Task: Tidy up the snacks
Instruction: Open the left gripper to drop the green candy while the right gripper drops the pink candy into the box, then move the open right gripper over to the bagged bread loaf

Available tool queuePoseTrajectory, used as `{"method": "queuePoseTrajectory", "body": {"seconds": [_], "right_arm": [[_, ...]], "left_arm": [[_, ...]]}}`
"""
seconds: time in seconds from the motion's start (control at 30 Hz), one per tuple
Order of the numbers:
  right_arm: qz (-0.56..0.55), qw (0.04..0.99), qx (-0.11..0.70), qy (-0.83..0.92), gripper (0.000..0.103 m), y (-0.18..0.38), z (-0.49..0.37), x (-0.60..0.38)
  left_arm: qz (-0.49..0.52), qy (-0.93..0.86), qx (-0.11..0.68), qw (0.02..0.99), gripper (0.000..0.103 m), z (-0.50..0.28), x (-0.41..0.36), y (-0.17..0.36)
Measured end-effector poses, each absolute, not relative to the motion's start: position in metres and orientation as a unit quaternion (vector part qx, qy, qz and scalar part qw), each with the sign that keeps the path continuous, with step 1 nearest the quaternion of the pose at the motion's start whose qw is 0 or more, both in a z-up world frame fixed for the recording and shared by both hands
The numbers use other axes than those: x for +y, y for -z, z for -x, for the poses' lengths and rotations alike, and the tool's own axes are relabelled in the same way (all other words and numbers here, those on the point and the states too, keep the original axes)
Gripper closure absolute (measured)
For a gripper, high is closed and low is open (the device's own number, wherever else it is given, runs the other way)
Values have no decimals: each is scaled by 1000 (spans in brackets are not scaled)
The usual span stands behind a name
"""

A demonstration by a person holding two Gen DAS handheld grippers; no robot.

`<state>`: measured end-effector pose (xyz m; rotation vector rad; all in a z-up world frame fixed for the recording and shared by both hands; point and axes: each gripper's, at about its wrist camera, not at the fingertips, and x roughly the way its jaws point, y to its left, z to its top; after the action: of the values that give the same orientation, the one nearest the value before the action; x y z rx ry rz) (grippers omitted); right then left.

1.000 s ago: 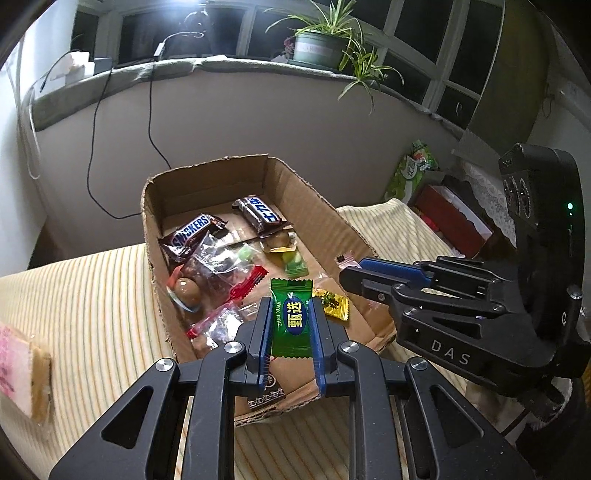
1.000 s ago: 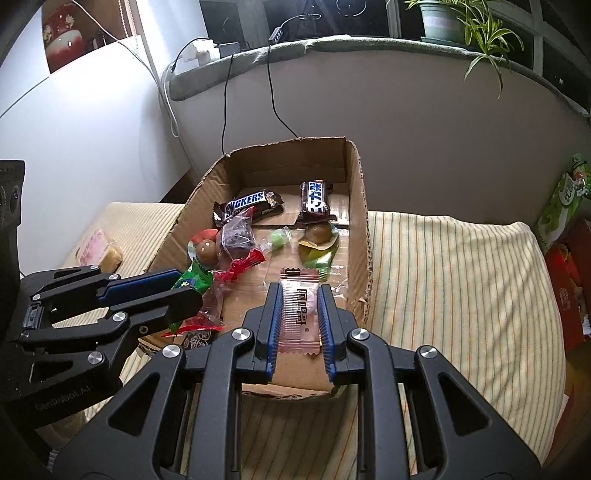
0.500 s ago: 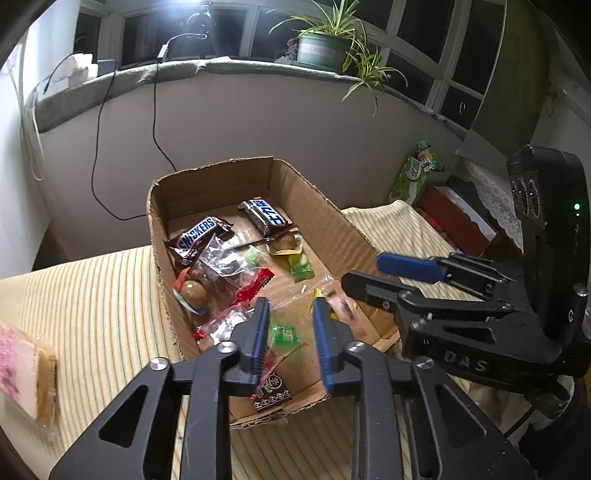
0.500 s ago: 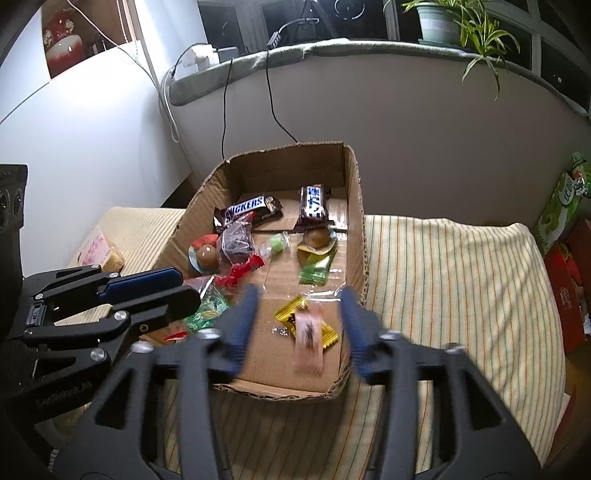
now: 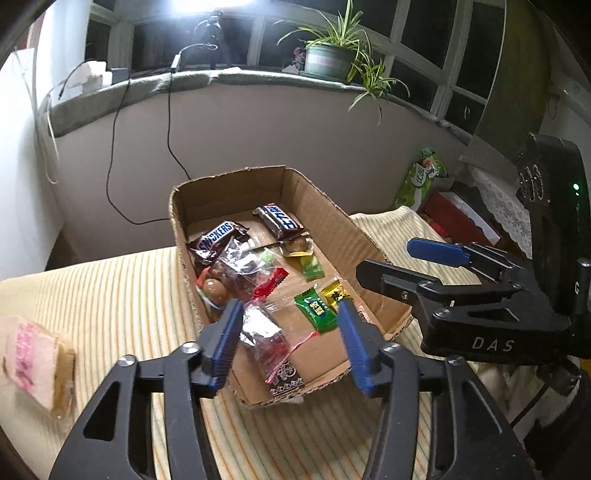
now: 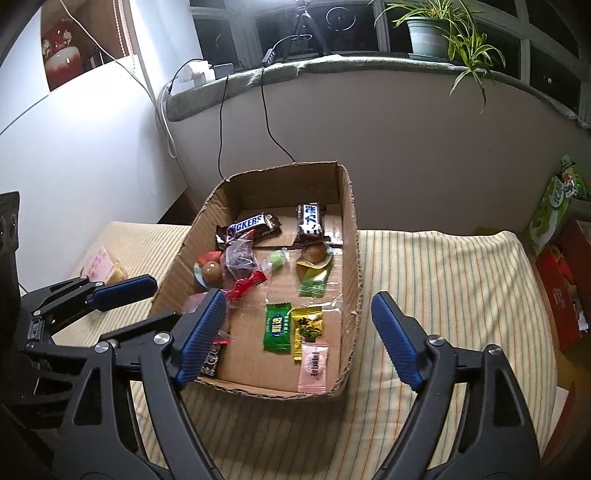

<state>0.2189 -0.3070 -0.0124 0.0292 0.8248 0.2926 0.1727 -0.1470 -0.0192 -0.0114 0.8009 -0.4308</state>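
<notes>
An open cardboard box (image 6: 352, 236) sits on a striped yellow cloth and holds several snacks. A green candy (image 6: 277, 327), a yellow candy (image 6: 307, 325) and a pink packet (image 6: 314, 365) lie near its front wall. Snickers bars (image 6: 248, 226) lie at the back. In the left wrist view the box (image 5: 325, 218) holds the green candy (image 5: 316, 309). My left gripper (image 5: 290, 341) is open and empty above the box's near end. My right gripper (image 6: 295, 339) is open and empty above the box's front. Each gripper shows in the other's view, the left (image 6: 110, 295) and the right (image 5: 406, 258).
A pink wrapped cake (image 5: 35, 363) lies on the cloth left of the box; it also shows in the right wrist view (image 6: 101, 266). A green bag (image 6: 557, 203) and a red box (image 6: 561, 291) stand at the right. A windowsill with a potted plant (image 6: 428, 33) runs behind.
Both grippers have opened and pulled back. The green candy dropped from the left gripper and the pink packet from the right; both now lie in the box.
</notes>
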Motion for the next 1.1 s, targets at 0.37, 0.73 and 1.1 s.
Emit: {"method": "queuePoseTrajectory", "body": {"seconds": [0.37, 0.73, 1.1], "right_arm": [[2, 909, 393, -142, 9, 3, -212, -287], [9, 906, 389, -164, 9, -7, -213, -257], [-8, 876, 412, -251, 9, -9, -231, -196]], "left_arm": [[13, 193, 367, 910, 38, -155, -127, 5], [21, 163, 353, 921, 35, -136, -89, 1], [92, 108, 364, 921, 34, -119, -10, 20]]}}
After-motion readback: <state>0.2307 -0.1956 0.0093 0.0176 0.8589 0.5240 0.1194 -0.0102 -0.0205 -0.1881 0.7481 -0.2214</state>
